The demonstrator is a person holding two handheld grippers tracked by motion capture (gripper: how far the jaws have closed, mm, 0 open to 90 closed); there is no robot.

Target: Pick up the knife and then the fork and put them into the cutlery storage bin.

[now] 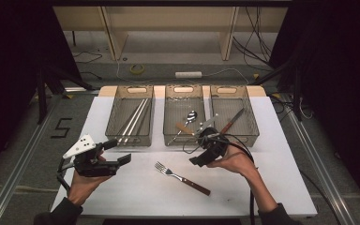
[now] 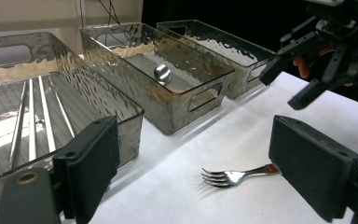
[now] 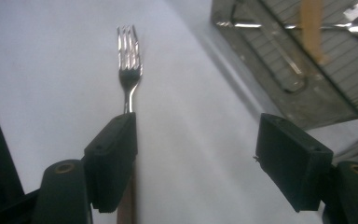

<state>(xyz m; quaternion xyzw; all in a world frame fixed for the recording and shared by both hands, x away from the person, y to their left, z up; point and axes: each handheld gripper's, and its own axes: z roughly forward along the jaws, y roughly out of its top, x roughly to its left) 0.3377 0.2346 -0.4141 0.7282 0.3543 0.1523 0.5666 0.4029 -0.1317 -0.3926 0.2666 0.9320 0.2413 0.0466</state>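
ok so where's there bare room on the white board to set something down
Free: the near edge of the white board below the fork, its far right side beyond the right gripper, and the left strip beside the left bin. Crowded: the middle bin, right bin and the patch around both grippers, including the left gripper.

High overhead view, two close low views, shared fork (image 1: 182, 177).

fork (image 3: 129, 70) handle hidden behind right gripper's finger, bin (image 3: 303, 56) cut off
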